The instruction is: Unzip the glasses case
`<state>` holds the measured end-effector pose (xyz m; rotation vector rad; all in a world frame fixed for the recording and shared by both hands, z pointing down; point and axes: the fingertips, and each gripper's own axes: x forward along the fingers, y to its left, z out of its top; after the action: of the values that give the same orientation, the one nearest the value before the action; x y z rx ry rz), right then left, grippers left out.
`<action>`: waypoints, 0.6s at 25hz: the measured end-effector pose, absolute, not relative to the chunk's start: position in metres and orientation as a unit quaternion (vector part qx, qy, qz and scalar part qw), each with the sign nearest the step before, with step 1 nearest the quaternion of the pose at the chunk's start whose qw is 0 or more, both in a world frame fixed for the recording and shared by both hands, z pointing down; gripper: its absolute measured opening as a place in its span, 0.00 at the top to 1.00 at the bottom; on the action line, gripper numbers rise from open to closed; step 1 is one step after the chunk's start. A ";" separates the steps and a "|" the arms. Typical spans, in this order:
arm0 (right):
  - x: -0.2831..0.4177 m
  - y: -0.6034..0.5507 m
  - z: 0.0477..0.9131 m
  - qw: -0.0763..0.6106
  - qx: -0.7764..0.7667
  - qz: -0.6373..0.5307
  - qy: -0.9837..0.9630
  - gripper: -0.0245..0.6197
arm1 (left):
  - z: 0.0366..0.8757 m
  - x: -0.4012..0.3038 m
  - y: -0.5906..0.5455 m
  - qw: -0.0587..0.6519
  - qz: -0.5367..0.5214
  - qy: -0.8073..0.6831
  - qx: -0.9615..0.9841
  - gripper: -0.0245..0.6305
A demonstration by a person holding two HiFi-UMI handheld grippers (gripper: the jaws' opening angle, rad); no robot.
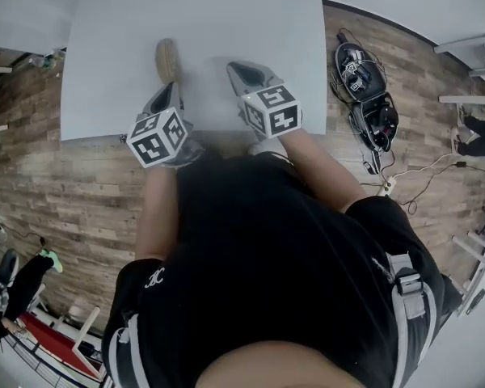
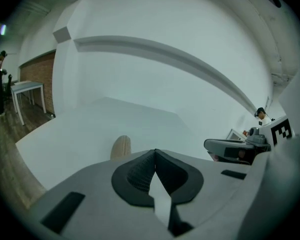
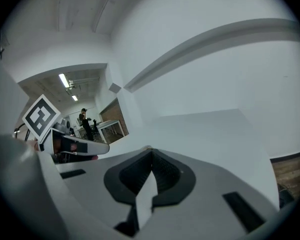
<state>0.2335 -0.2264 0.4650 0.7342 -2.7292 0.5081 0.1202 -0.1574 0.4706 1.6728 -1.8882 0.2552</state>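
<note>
Glasses case [image 1: 168, 60] lies on tabletop [image 1: 105, 71], just ahead of left gripper [image 1: 175, 89]; right gripper [image 1: 234, 68] beside. Fingers of both closed, empty, not touching case. Zip too small to read: fits before unzipping or after.

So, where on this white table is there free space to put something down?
The table is bare left of the glasses case to its left edge, right of the right gripper to its right edge, and along the far side. Crowded: the front middle, with the case and the left gripper.
</note>
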 end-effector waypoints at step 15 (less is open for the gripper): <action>0.299 -0.243 0.447 0.140 0.281 0.159 -0.936 0.94 | 0.464 0.178 -0.151 0.297 0.088 -0.702 0.641 0.96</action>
<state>0.2991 -0.2432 0.4469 0.8115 -2.7046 0.4586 0.1776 -0.1505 0.4644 1.7031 -1.8668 0.2336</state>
